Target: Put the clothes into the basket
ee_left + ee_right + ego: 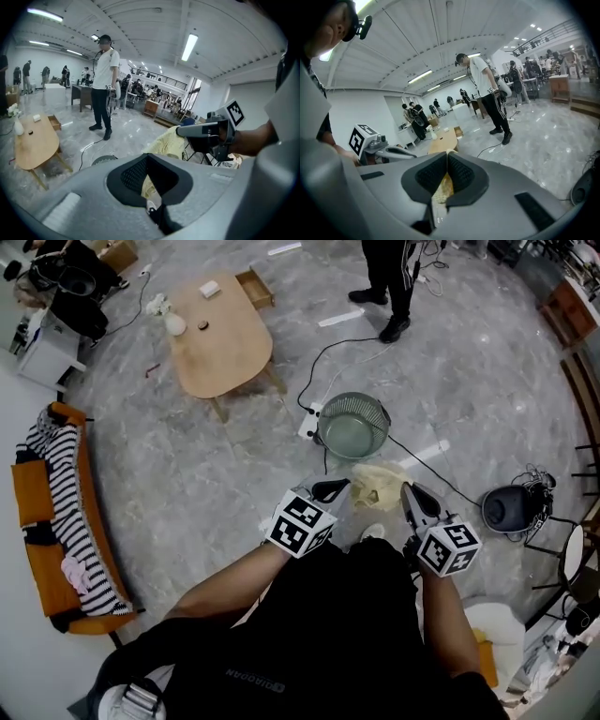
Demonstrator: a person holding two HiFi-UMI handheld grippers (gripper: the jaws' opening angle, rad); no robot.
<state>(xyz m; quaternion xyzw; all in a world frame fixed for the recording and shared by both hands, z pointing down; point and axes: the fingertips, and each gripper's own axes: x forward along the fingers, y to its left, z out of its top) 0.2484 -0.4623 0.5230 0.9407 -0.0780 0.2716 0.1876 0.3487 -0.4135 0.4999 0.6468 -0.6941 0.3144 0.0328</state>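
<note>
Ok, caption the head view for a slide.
Left gripper and right gripper hold a yellow garment near the wire basket.

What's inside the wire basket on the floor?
Only its bare pale bottom shows; no clothes in the basket. The yellow garment hangs outside it, clamped by the left gripper and right gripper. Its near inner wall cannot be seen.
</note>
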